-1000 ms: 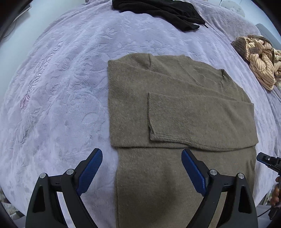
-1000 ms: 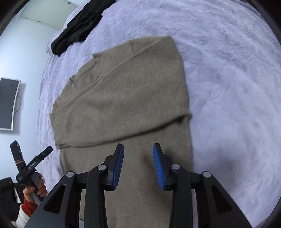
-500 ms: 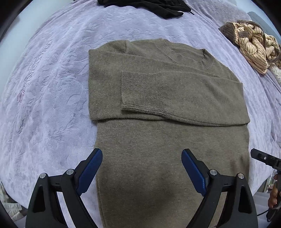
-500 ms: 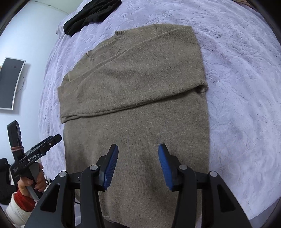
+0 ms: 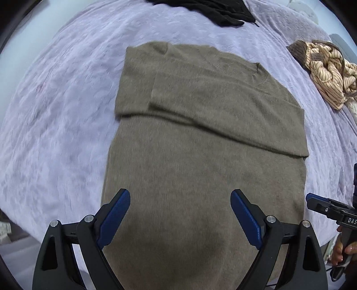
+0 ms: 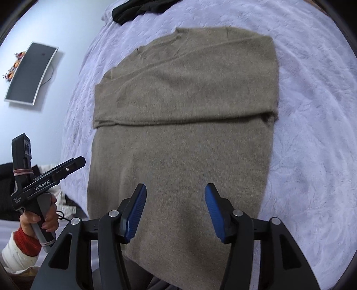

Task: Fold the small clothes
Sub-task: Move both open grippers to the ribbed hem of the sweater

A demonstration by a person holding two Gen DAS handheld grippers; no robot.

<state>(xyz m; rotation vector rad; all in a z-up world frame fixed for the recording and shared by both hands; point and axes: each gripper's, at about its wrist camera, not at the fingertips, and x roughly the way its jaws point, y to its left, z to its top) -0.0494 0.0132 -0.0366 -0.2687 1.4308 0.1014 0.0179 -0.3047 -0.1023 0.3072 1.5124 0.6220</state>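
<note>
An olive-brown sweater (image 5: 200,138) (image 6: 183,125) lies flat on the lilac bedspread (image 5: 55,116), both sleeves folded across its chest. My left gripper (image 5: 180,196) hovers open over the sweater's lower half, its blue pads wide apart with nothing between them. My right gripper (image 6: 175,191) hangs above the hem end, its jaws opening and holding nothing. In the left wrist view the right gripper (image 5: 312,201) pokes in at the right edge, off the sweater's side. The right wrist view shows the left gripper (image 6: 75,161) held in a hand (image 6: 44,220) at the left.
A black garment (image 5: 214,11) (image 6: 138,10) lies at the far end of the bed. A tan striped garment (image 5: 325,73) is heaped at the right. A wall screen (image 6: 31,73) hangs past the bed's left side. The bedspread (image 6: 312,133) spreads wide around the sweater.
Both grippers have drawn back toward the sweater's hem, so more of its lower body shows. The right gripper's jaws have spread wider. The sweater lies as before.
</note>
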